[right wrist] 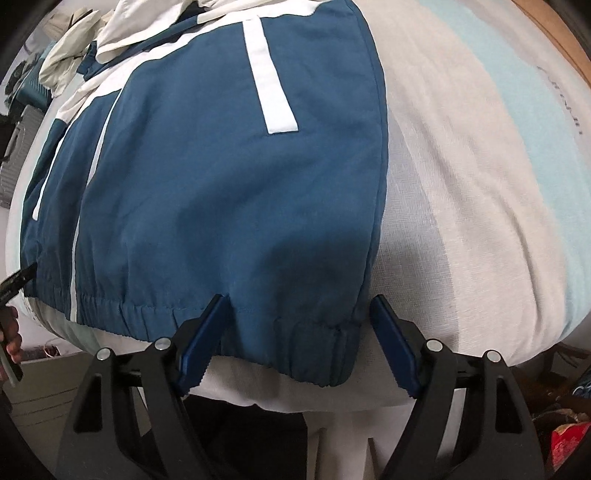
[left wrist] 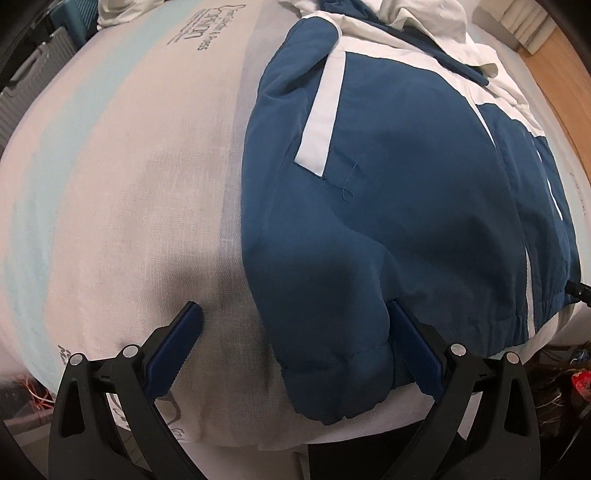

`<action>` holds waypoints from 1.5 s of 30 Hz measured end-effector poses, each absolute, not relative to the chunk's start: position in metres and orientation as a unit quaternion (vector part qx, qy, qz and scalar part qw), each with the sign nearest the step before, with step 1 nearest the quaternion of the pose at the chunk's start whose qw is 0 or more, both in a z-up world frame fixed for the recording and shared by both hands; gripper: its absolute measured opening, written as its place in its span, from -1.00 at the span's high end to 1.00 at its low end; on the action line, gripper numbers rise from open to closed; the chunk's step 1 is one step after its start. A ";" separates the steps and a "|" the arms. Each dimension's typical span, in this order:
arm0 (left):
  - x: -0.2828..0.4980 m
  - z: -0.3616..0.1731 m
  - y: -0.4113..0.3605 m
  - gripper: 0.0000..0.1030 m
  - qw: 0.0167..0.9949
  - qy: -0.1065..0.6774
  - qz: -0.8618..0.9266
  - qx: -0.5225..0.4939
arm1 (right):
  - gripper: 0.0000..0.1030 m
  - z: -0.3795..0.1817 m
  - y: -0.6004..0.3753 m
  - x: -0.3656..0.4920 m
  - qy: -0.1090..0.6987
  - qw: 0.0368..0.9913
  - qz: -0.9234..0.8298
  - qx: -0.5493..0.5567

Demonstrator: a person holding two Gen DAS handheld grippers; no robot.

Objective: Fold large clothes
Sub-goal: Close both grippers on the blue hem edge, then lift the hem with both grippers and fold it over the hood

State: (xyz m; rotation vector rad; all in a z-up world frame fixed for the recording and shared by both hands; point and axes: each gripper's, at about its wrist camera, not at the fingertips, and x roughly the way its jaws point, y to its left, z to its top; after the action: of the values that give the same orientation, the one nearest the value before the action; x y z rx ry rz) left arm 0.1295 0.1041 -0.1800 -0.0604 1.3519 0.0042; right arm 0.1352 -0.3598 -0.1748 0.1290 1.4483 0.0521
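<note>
Left gripper (left wrist: 293, 325) jaws wide apart, straddling jacket (left wrist: 399, 206) hem corner, pads not pressing; right gripper (right wrist: 297, 314) jaws wide, bracketing the other hem corner, gripping nothing; jacket lies flat on mattress (left wrist: 122, 206), blue with white stripes; pale clothes (right wrist: 122, 33) heaped at far end.

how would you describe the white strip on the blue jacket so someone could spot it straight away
Start at the pale striped mattress and find the blue jacket spread flat on it. On the front panel nearest the right hand-held gripper a short white strip runs up from mid-panel. Unlike the thin white piping lines farther over, it is broad and ends in a square cut.
</note>
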 end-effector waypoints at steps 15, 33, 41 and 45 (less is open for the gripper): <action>0.144 -0.173 0.119 -0.70 0.772 0.628 -0.036 -0.089 | -0.25 -0.173 -0.353 0.133 0.660 0.749 0.028 0.056; 0.141 -0.177 0.079 -0.35 0.760 0.647 -0.038 -0.044 | -0.24 -0.180 -0.359 0.133 0.663 0.745 0.032 0.067; 0.146 -0.174 0.066 0.21 0.759 0.650 -0.022 -0.031 | -0.18 -0.182 -0.353 0.138 0.663 0.745 0.029 0.069; 0.147 -0.173 0.063 0.29 0.758 0.651 -0.023 -0.025 | -0.22 -0.180 -0.350 0.138 0.664 0.743 0.030 0.074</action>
State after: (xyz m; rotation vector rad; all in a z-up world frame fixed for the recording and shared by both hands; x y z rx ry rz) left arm 0.1471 0.0627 -0.1733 -0.0555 1.4178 -0.0506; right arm 0.1375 -0.3495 -0.1804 0.1615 1.4551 0.0666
